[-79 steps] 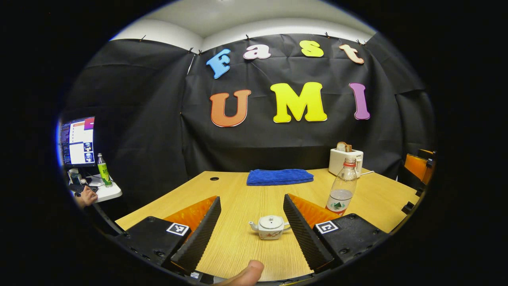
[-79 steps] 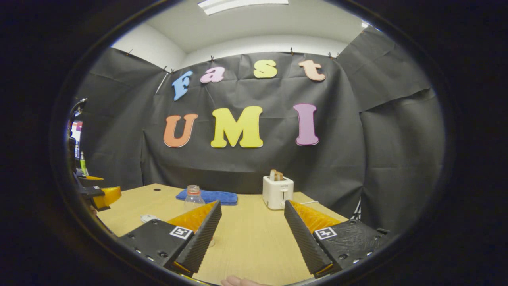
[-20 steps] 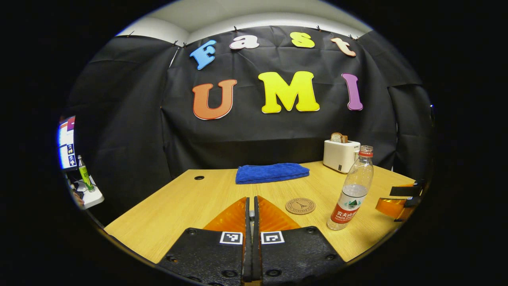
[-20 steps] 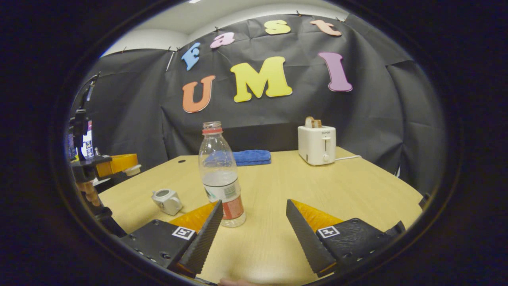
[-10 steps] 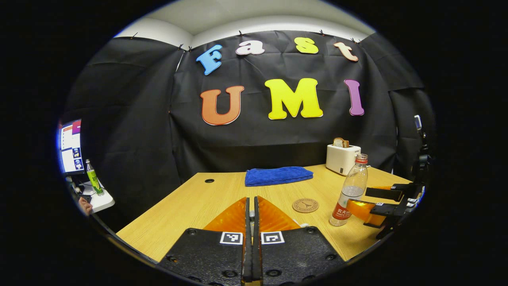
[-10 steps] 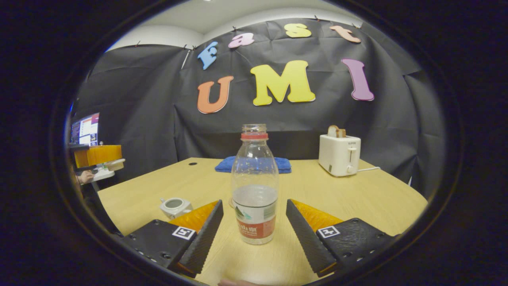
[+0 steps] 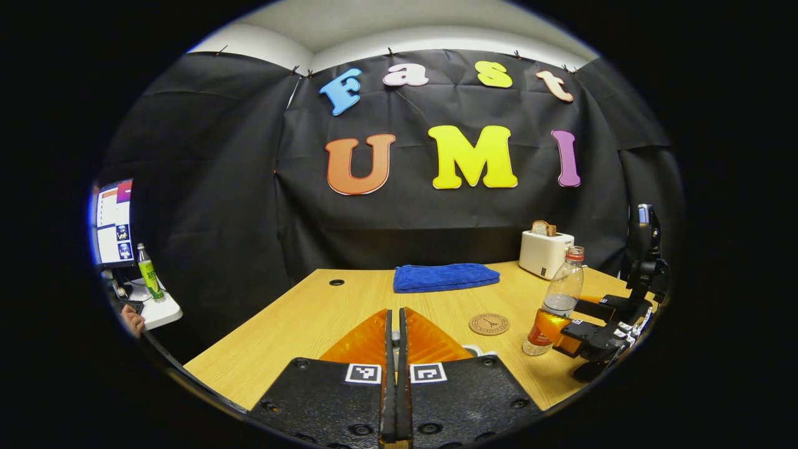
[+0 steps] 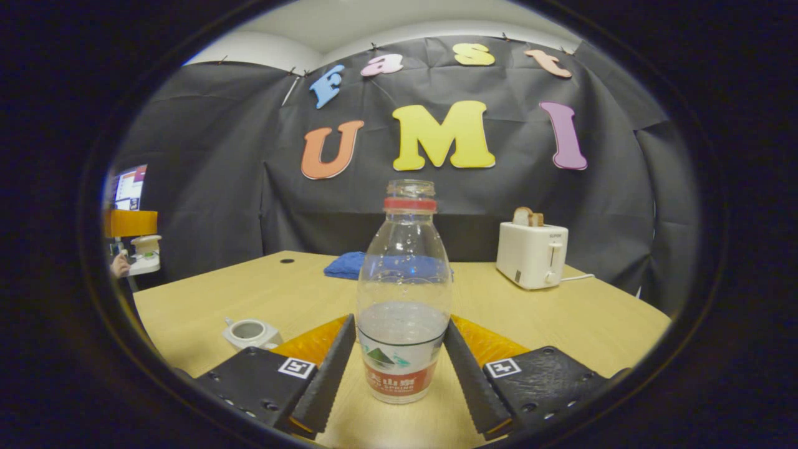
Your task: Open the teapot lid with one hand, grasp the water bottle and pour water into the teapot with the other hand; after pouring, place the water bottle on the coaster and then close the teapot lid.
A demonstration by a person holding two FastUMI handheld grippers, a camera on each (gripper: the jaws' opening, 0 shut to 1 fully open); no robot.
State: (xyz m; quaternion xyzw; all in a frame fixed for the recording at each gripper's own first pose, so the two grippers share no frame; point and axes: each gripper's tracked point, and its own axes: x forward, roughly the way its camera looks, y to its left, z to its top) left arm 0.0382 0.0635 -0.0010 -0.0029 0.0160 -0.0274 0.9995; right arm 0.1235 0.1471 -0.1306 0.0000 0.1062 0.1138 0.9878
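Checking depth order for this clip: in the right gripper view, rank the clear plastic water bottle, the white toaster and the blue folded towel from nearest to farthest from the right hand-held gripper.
1. Clear plastic water bottle: between the right hand-held gripper fingers, centre.
2. White toaster: farther back on the right.
3. Blue folded towel: at the far table edge, behind the bottle, slightly left.

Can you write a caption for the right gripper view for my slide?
Right gripper closes on the bottle beside the open teapot.

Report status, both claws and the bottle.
Left claw shut on lid. Right claw shut on water bottle, upright on table. Teapot open, unobstructed.
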